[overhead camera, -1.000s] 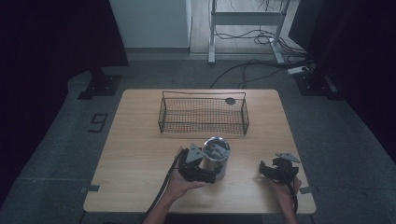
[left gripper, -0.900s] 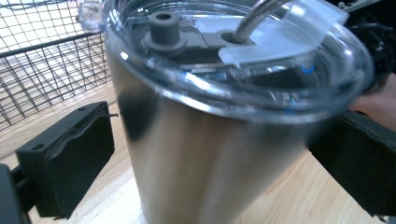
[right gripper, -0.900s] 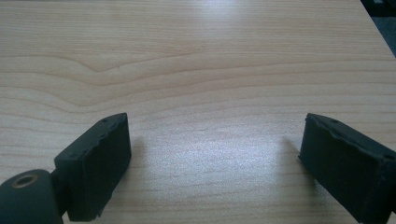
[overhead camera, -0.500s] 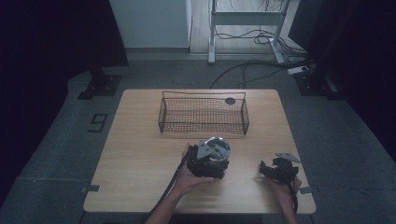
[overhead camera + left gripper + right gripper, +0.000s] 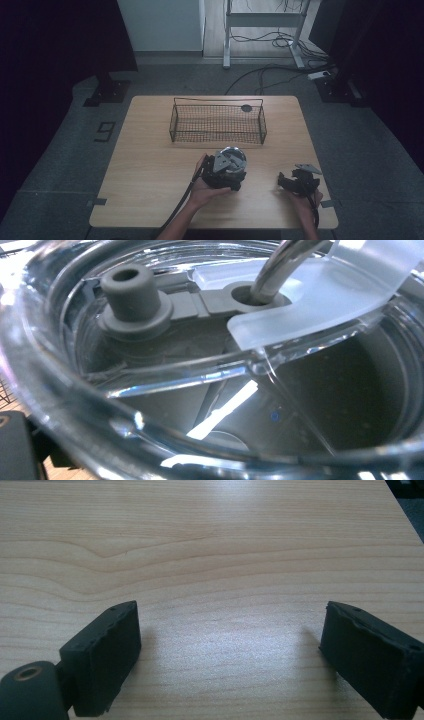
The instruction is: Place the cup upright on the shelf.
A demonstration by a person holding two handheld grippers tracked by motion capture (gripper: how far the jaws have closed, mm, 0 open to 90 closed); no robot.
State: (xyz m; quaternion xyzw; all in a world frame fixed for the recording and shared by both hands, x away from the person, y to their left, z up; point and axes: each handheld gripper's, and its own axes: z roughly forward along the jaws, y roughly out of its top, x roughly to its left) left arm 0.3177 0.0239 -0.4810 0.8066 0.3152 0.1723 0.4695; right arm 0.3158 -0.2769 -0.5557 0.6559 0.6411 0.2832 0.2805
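Observation:
A tumbler with a clear lid (image 5: pixel 234 156) stands on the wooden table (image 5: pixel 150 165) just in front of the wire basket. My left gripper (image 5: pixel 226 172), held in a hand, sits over its top. Its jaws have just been closing, and the lid (image 5: pixel 210 370) is between them. Up close, the lid carries a grey stopper (image 5: pixel 131 295) and a metal straw (image 5: pixel 280 265). One black fingertip (image 5: pixel 12 440) shows outside the rim; I cannot tell whether the pads press on it. My right gripper (image 5: pixel 283 182) rests low near the table's front right, open (image 5: pixel 230 650) over bare wood.
A dark wire basket (image 5: pixel 217 125) stands across the far middle of the table. Behind its right end lies a small black disc (image 5: pixel 246 107). Cables and a metal stand (image 5: pixel 265 30) lie on the floor beyond the table. Bare wood (image 5: pixel 210 540) stretches ahead of the right jaws.
The left gripper has moved from beside the tumbler to over its top, covering most of it. The right gripper has not moved.

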